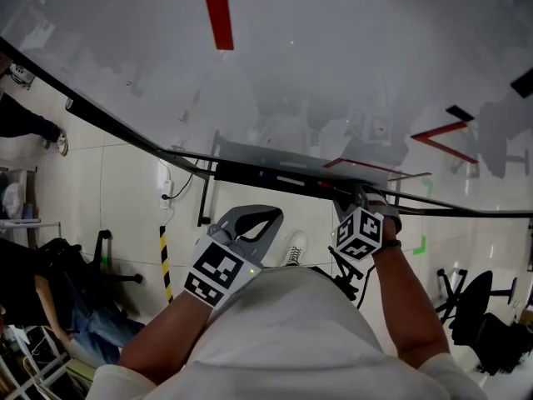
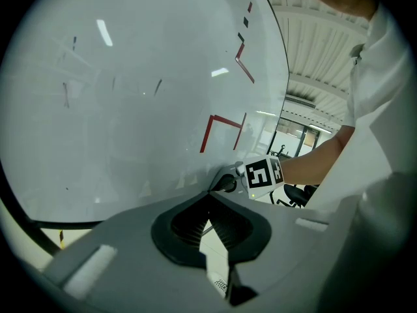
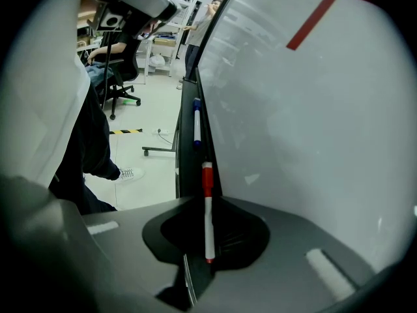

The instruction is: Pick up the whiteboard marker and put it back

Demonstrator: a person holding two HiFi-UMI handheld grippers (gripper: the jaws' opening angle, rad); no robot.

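My right gripper (image 3: 205, 204) is squeezed shut on the whiteboard marker (image 3: 208, 223). The marker sits between its two jaws and runs straight out past them. Its red cap sticks out in front, right over the dark tray (image 3: 186, 168) at the bottom edge of the whiteboard (image 3: 313, 122). A blue marker (image 3: 196, 119) lies farther along the same tray, apart from mine.

My left gripper (image 2: 210, 197) is closed with nothing in it. Its tips touch each other. It hangs low, away from the board, and it looks across at the right gripper (image 2: 228, 182).

From the head view, I cannot make out the marker at all. The right gripper (image 1: 360, 197) and its marker cube cover that spot at the tray (image 1: 275, 173). I also cannot tell if the red cap touches the tray or just hangs above it.

The tray is thin and long, with bare room between the two markers. The board (image 1: 333, 57) stands close on one side. The other side is open floor, where the left gripper (image 1: 258, 219) hangs.
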